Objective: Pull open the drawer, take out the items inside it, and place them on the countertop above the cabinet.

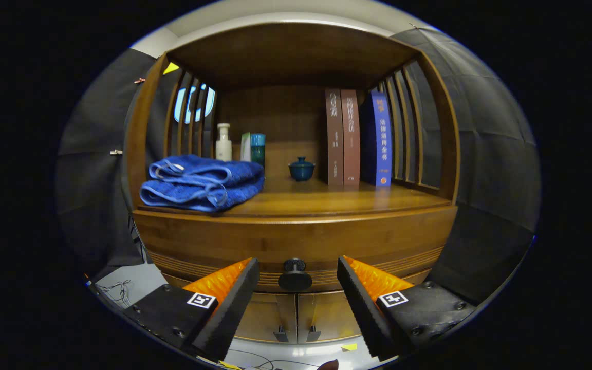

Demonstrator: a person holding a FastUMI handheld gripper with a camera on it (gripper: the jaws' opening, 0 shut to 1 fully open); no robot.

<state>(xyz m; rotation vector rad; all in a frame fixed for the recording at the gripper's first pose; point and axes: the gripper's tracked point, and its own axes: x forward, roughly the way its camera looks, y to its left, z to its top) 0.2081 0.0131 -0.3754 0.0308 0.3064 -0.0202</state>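
While the wooden cabinet [296, 236] stands with its drawer closed, the gripper [297, 288] faces it, jaws released and spread either side of the dark drawer knob [294, 275], not touching. On the desk above, a folded blue towel [202, 184] lies at ten o'clock, books [357, 137] at one o'clock, a small lidded teacup [301, 169] between.

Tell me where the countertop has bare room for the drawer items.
Free: the countertop front and middle, between the folded blue towel and the books, ahead of the small lidded cup. Crowded: left side, with bottles behind the towel. The hand-held gripper is open around the drawer knob.
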